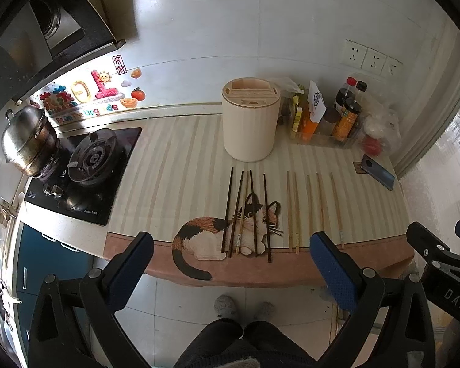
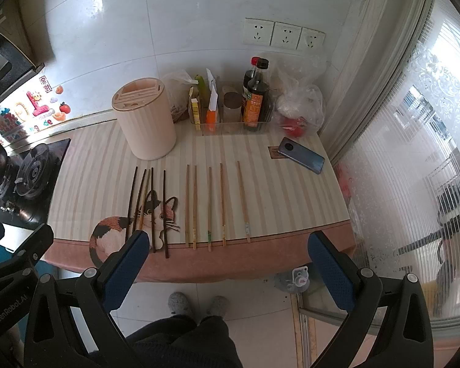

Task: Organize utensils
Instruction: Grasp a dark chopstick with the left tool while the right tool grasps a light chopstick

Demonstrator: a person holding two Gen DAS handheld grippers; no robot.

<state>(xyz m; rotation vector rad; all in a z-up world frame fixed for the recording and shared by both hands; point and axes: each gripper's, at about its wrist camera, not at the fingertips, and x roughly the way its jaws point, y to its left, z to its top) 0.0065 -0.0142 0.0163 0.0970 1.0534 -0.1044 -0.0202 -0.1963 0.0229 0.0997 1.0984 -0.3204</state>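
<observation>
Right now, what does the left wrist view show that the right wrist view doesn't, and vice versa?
Left wrist only: the steel lidded pot in full on the black gas stove.
Right wrist only: the frosted patterned window and a clear plastic bottle on the floor.
Both: cream cylindrical utensil holder, dark chopsticks, light bamboo chopsticks, blue phone. Both grippers' fingers are open and empty.
</observation>
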